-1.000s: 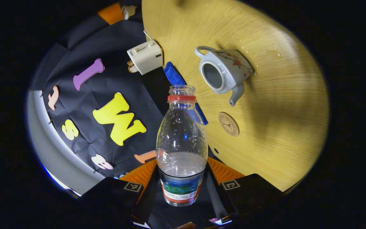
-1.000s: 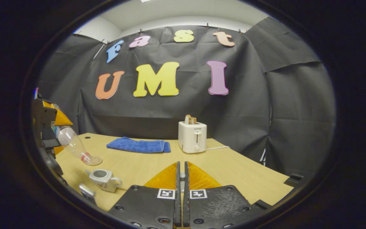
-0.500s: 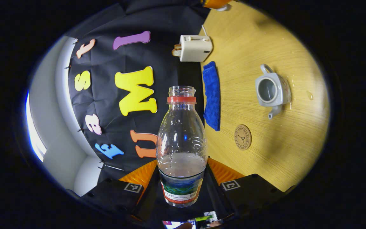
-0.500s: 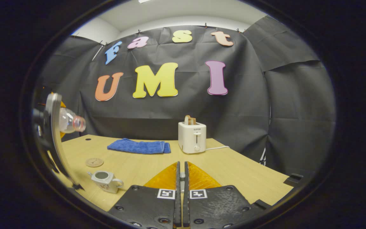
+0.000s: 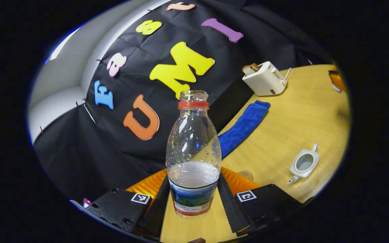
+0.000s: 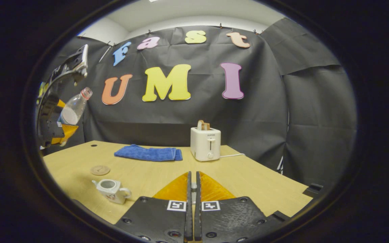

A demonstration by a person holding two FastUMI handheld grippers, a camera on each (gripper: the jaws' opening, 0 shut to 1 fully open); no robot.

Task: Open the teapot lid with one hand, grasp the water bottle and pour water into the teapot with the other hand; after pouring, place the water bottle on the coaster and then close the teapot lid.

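With its jaws clamped on the uncapped water bottle (image 5: 193, 158), held aloft mouth-up, the left gripper (image 5: 194, 202) seems done pouring, so next it must lower the bottle onto the coaster (image 6: 100, 170) beside the lidless teapot (image 6: 111, 190), while the right gripper (image 6: 191, 189), jaws pressed together, waits.

uncapped water bottle (image 5: 193, 155) held aloft; lidless teapot (image 6: 112, 190) beside coaster (image 6: 100, 170)

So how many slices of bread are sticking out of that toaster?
1, as far as shows: a slice of toast pokes up from a slot of the toaster at the table's back, beside the blue towel. Another could sit hidden lower inside.
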